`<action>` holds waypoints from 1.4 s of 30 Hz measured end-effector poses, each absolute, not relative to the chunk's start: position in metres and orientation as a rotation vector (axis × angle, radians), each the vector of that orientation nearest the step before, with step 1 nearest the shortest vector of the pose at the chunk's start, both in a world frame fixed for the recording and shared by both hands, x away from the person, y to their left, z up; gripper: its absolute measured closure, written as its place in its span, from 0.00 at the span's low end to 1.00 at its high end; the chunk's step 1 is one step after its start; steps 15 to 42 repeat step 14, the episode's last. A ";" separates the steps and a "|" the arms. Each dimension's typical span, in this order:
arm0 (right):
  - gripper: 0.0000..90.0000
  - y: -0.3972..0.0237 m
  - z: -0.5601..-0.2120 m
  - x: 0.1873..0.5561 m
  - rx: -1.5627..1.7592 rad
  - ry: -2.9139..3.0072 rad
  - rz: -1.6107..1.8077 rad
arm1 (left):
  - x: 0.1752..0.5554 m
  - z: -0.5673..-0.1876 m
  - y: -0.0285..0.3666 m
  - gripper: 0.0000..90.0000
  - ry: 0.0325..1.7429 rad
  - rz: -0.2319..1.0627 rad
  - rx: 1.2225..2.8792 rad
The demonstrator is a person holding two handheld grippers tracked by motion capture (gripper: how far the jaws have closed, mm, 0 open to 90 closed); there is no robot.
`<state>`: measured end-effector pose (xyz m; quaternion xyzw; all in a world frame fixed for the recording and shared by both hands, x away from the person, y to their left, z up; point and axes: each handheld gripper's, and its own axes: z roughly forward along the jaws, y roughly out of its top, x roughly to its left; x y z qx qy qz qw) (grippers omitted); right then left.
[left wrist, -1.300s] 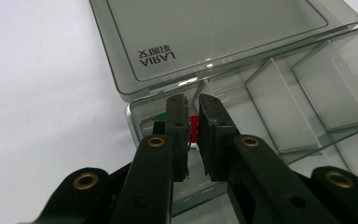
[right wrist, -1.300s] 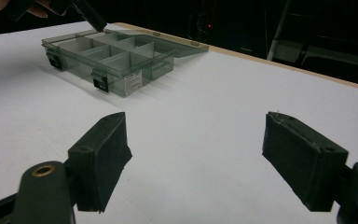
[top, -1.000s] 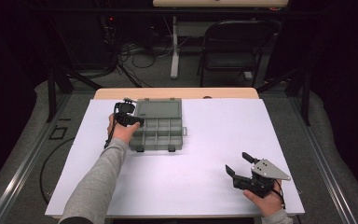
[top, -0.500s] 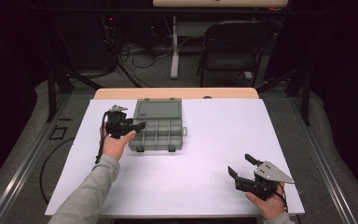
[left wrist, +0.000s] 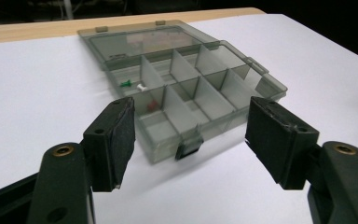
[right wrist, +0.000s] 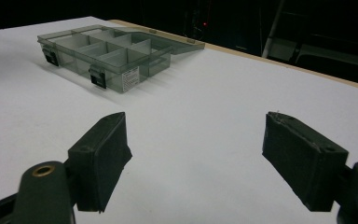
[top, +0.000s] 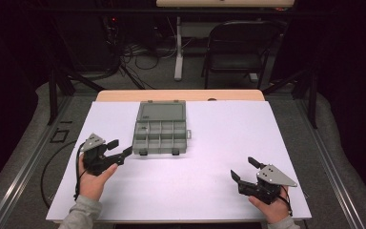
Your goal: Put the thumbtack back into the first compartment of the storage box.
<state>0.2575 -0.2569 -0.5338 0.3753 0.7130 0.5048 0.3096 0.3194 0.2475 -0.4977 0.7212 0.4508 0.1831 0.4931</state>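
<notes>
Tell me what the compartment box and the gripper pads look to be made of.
The compartment box looks like smoky translucent plastic: dividers and small pins show through its glossy walls. The left gripper has pads that look like matte black rubber or foam, with scuffed, slightly rough faces; which one is hard to tell.

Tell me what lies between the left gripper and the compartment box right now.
Nothing: in the left gripper view only bare white table cover separates the open left gripper from the compartment box. The high view agrees.
</notes>
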 end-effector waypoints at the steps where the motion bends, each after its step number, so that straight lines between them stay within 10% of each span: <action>1: 0.24 -0.257 -0.534 0.258 0.990 1.882 1.331 | 0.316 -0.499 0.251 0.35 1.092 0.451 1.739; 42: 0.23 -0.259 -0.539 0.263 1.024 1.918 1.278 | 0.316 -0.530 0.274 0.34 1.164 0.454 1.732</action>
